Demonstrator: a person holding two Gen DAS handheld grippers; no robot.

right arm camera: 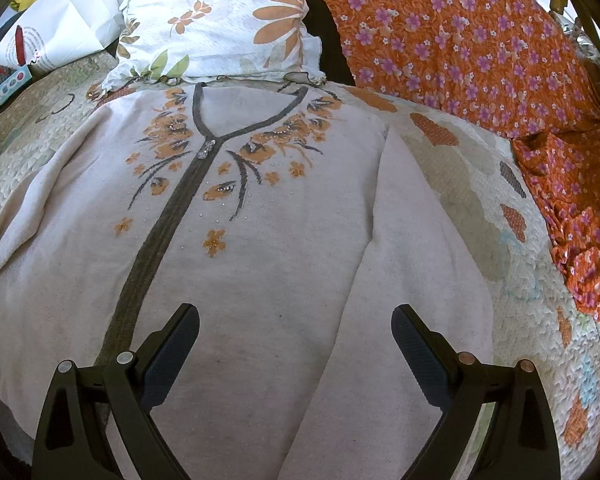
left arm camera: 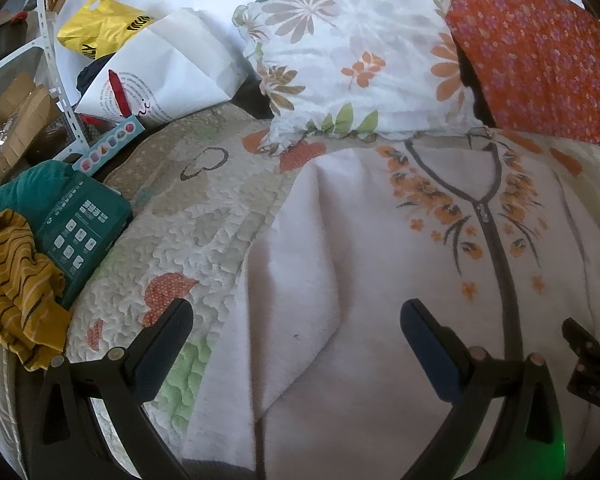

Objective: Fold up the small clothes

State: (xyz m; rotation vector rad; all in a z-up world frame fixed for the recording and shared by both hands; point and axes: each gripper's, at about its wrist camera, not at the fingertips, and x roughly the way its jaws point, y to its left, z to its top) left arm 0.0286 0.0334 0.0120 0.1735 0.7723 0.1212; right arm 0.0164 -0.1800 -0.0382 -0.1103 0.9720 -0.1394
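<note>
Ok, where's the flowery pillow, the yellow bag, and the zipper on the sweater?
flowery pillow (right arm camera: 220, 20), right wrist view, middle of its front.
yellow bag (left arm camera: 100, 28), left wrist view, crinkled middle.
zipper pull (right arm camera: 207, 149), right wrist view, shiny pull below the neckline.

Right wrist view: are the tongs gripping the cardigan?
No. The right tongs are open above the cardigan, with nothing between the fingers.
</note>
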